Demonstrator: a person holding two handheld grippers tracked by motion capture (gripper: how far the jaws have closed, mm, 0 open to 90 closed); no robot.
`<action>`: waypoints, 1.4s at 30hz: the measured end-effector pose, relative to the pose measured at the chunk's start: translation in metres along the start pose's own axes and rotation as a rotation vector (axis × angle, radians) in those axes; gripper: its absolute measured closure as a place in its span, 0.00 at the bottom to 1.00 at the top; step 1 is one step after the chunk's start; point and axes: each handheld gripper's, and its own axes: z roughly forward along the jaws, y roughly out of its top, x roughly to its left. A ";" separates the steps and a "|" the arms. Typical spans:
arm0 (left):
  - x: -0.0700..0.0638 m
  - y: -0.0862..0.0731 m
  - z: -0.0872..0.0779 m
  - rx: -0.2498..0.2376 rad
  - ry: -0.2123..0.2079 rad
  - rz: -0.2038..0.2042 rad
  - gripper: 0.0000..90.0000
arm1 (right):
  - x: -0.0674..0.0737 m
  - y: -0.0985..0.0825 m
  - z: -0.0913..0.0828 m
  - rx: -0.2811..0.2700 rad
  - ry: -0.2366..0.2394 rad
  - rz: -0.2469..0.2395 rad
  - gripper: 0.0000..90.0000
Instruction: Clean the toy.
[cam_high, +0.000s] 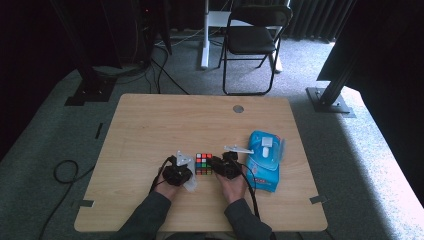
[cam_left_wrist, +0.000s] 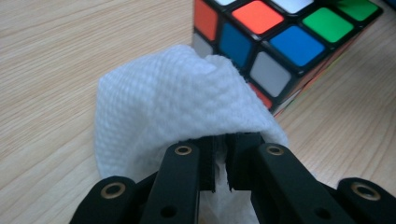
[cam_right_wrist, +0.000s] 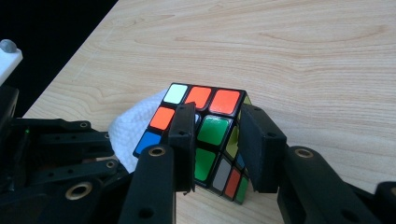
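Note:
A scrambled Rubik's cube (cam_high: 203, 164) sits on the wooden table (cam_high: 200, 115) near its front edge, between my two grippers. In the right gripper view, my right gripper (cam_right_wrist: 219, 135) has its jaws closed against opposite sides of the cube (cam_right_wrist: 212, 130). My left gripper (cam_left_wrist: 223, 158) is shut on a bunched white wipe (cam_left_wrist: 163, 107), which touches the near side of the cube (cam_left_wrist: 280, 42). From above, the left gripper (cam_high: 189, 177) lies just left of the cube and the right gripper (cam_high: 214, 166) just right of it. The wipe (cam_high: 190, 185) hangs under the left gripper.
A blue pack of wet wipes (cam_high: 264, 160) lies on the table right of my right hand. A round cable hole (cam_high: 238, 108) is at the far edge. A folding chair (cam_high: 252, 40) stands beyond the table. Cables trail off the front edge.

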 end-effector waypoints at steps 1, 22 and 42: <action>0.002 -0.001 -0.001 -0.004 0.003 -0.008 0.93 | 0.000 0.000 0.000 0.000 -0.002 -0.001 0.72; 0.020 -0.009 -0.008 -0.005 0.034 -0.059 0.92 | -0.001 0.006 -0.020 -0.020 -0.024 -0.018 0.62; 0.016 -0.013 -0.013 0.004 0.069 -0.035 0.90 | -0.006 -0.031 -0.042 0.068 -0.249 -0.387 0.60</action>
